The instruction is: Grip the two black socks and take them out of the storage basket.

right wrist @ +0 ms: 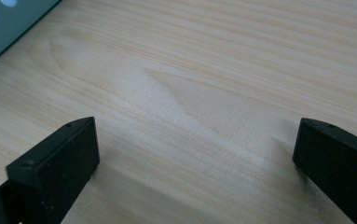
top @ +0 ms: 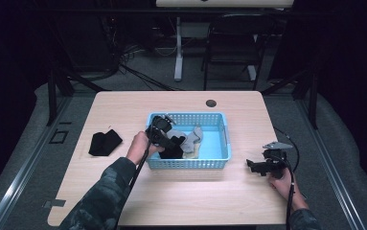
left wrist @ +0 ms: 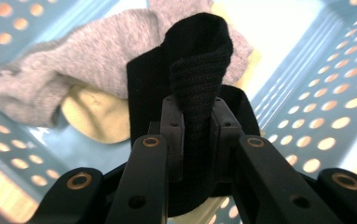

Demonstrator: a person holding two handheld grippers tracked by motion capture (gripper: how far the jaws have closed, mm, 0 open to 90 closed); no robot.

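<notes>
A blue perforated basket sits mid-table holding socks. My left gripper reaches into its left part and is shut on a black sock, which bunches up between the jaws. Under it lie a grey sock and a pale yellow sock. In the high view the grey sock and the black sock lie in the basket's left half. Another black sock lies on the table to the left. My right gripper rests low on the table right of the basket, open, with bare wood between its jaws.
The wooden table has a dark round hole near its far edge. The basket's corner shows at the upper left of the right gripper view. A chair and table legs stand beyond the far edge.
</notes>
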